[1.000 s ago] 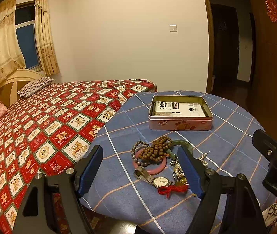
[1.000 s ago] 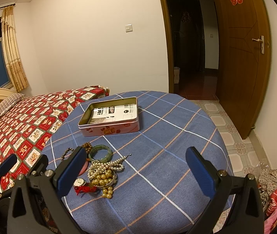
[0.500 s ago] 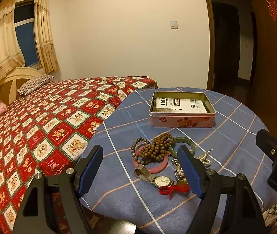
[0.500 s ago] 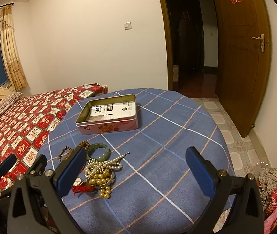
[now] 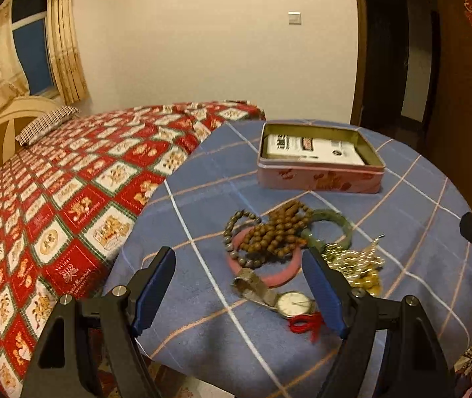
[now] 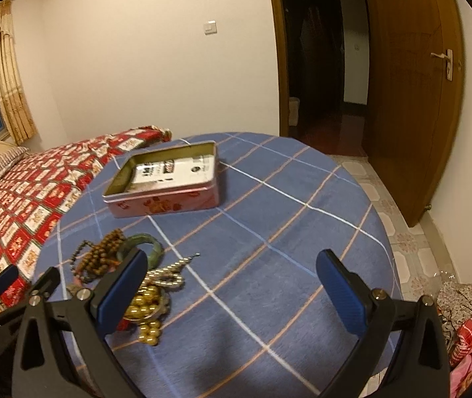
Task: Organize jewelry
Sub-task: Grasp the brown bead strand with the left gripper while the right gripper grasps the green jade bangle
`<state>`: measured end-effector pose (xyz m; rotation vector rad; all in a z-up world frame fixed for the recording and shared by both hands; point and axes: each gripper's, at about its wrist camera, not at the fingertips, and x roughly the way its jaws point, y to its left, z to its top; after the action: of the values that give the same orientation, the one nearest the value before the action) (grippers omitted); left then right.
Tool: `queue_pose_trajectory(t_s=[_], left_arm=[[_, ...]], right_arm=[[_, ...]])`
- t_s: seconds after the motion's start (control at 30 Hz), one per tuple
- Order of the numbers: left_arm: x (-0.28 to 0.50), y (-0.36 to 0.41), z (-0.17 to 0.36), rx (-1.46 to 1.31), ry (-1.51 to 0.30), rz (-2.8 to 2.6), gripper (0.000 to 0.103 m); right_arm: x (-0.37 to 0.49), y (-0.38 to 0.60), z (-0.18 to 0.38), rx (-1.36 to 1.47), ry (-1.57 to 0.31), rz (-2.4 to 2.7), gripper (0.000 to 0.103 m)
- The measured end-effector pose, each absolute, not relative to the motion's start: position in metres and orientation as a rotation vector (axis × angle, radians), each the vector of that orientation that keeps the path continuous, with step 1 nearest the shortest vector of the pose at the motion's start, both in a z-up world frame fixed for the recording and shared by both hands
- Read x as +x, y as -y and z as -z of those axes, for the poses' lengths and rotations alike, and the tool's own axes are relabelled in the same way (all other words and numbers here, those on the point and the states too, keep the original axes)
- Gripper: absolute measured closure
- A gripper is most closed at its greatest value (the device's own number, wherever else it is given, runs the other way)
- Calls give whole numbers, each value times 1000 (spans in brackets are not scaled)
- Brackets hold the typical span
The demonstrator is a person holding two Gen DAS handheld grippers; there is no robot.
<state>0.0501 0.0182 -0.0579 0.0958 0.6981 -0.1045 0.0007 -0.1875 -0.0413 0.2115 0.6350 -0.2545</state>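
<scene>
Jewelry pile sits on the near-left part of the round table [image 6: 302, 219], which has a blue plaid cloth. In the pile: brown wooden bead strand [image 5: 275, 232] lying over a pink bangle [image 5: 282, 273], darker bead bracelet [image 5: 236, 225] at its left, green jade bangle [image 5: 335, 222] touching the wooden beads on the right. Wristwatch [image 5: 294, 303] closest to the table edge, strap running back to the pink bangle, red cord [image 5: 305, 325] just beside the dial. Gold and pearl beads [image 6: 149, 305] heaped to the right of the watch; detail blurred.

Open pink tin [image 5: 318, 162] farther back on the table, well apart from the pile, with a white printed packet [image 5: 312, 149] flat inside.

Left gripper [image 5: 239, 293]: jaws wide apart, nothing held, hovering over the near edge with the watch between the fingers in view. Right gripper [image 6: 232, 293]: also wide open, empty, above bare cloth right of the pile; its left finger overlaps the gold beads in view, contact unclear.

Bed [image 5: 70, 182] with red patterned cover left of the table. Brown door [image 6: 415, 99] stands open on the right.
</scene>
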Motion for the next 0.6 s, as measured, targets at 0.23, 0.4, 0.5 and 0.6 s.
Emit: queue_pose_trajectory(t_s=[0.23,0.4,0.5,0.6], left_arm=[[75,-24,72,48,-746,218,24],[102,-13,74,27,-782,314,51],[120,-1,79,38,-804,341,52],[136,10,90,70,-848,352,52]], right_arm=[[20,199,64,257,-724,182,32],[30,201,73,268,-761,177,32],[35,205,76,278,-772,174,32],[38,208,78,285,-778,175,32]])
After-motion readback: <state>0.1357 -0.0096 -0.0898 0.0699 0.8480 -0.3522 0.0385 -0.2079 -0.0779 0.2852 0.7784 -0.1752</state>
